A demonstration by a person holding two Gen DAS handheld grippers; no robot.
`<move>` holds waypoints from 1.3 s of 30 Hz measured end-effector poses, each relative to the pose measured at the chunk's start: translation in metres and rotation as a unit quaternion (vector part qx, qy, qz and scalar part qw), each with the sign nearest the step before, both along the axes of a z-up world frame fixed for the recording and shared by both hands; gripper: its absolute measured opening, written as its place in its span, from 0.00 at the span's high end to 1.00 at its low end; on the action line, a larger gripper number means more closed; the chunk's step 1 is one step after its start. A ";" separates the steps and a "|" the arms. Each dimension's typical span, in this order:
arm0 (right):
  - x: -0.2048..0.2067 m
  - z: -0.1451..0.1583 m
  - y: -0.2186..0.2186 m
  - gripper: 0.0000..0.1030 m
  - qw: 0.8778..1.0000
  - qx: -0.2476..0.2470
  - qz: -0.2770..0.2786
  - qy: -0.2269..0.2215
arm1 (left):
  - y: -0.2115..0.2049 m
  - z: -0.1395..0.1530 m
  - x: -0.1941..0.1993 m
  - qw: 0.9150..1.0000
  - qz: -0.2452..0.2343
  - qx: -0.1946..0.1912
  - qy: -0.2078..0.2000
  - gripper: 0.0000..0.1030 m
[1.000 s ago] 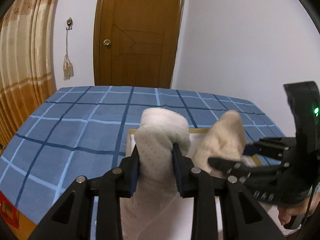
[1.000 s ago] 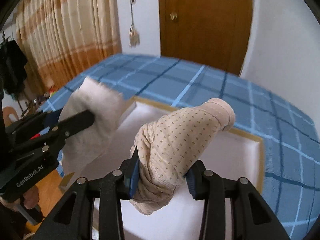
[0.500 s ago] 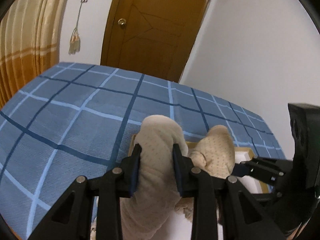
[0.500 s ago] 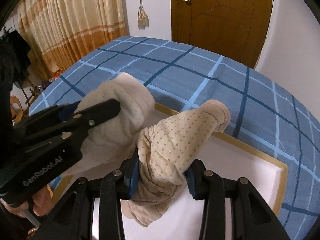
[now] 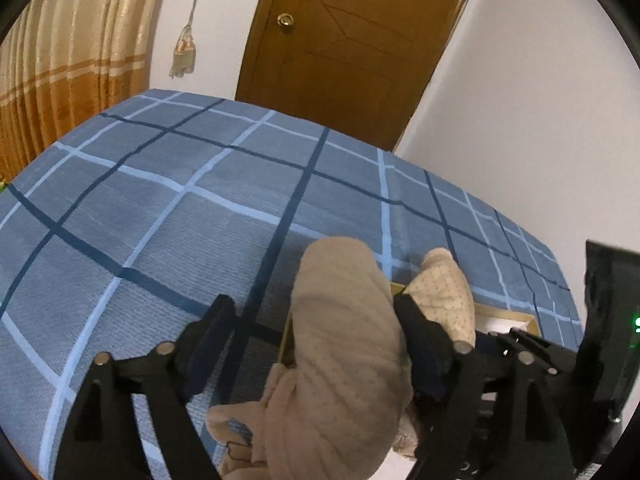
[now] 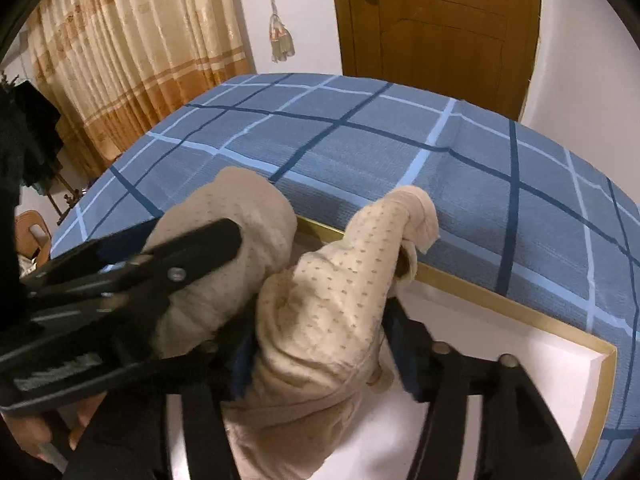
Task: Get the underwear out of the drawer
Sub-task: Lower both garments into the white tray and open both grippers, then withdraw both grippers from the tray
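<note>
Fabric first: both pieces are soft, light, limp cotton, so you grip them by a gathered bunch, mid-roll, never by a loose edge that would slide free. On your left side, the left gripper (image 5: 308, 340) has its jaws spread wide, and the plain beige underwear (image 5: 344, 364) sits between them, leaning against the right-hand finger (image 5: 420, 344) with a clear gap to the other one. You are not clamping it; it looks draped or let go, its tail hanging low over the blue checked bedspread (image 5: 168, 216). That gripper points forward and slightly down, tilted over the near edge of the bed.

Moving right, the right gripper (image 6: 320, 344) pinches the dotted underwear (image 6: 340, 280) firmly around its middle, the rolled end sticking up and forward. It hangs above the white drawer (image 6: 520, 328) with the wooden rim, touching nothing below. Your two grippers sit close together, the garments nearly brushing. Hold that pinch tight; the cloth could slip.
</note>
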State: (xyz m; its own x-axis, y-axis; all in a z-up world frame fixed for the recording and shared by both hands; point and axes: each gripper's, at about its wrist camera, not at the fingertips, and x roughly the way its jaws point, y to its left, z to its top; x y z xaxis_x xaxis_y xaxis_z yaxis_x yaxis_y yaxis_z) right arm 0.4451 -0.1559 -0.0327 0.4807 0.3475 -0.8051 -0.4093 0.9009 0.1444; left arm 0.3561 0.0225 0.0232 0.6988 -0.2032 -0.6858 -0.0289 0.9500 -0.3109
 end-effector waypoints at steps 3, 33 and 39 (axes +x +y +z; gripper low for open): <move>-0.002 0.004 -0.008 0.37 1.000 0.025 0.000 0.012 | 0.005 0.014 -0.008 1.000 -0.007 -0.006 -0.011 0.07; -0.250 0.075 -0.099 0.36 0.959 0.255 -0.025 -0.120 | -0.048 0.045 -0.204 0.974 -0.143 0.147 -0.094 0.00; -0.274 0.052 -0.108 0.36 0.960 0.251 -0.046 -0.112 | -0.048 0.027 -0.223 0.975 -0.153 0.144 -0.078 0.00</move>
